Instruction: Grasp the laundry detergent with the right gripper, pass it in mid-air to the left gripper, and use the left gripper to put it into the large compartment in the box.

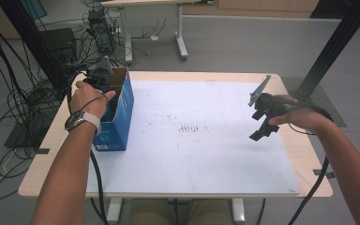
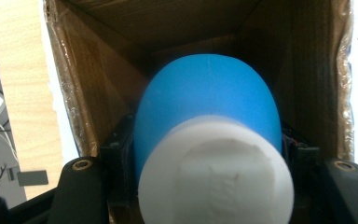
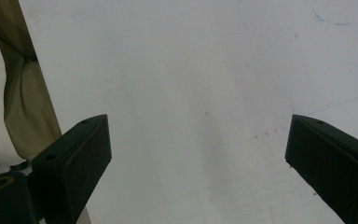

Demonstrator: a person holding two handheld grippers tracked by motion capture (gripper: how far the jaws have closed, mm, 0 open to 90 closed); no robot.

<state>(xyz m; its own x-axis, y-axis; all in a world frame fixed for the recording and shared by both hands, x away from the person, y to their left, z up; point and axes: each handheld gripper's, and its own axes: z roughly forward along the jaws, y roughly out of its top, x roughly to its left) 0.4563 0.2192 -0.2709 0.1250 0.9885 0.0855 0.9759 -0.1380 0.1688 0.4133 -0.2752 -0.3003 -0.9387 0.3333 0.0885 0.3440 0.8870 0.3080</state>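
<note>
My left gripper (image 2: 207,156) is lowered into an open blue cardboard box (image 1: 120,119) at the table's left and is shut on a blue rounded object (image 2: 205,93) with a white round end (image 2: 214,177) facing the camera. The box's brown inner walls (image 2: 102,70) surround it. In the high view the left gripper (image 1: 107,90) is partly hidden by the hand and the box rim. At the right, my right gripper (image 1: 258,124) hangs above the white mat (image 1: 192,159), jaws wide apart. Nothing sits between the jaws of the right gripper (image 3: 198,158).
The white mat covers most of the wooden table (image 1: 307,157) and carries faint dark marks near its middle (image 1: 190,128). Cables trail from both grippers. Black frame posts (image 1: 330,47) and tangled cables (image 1: 9,93) stand beyond the table's edges.
</note>
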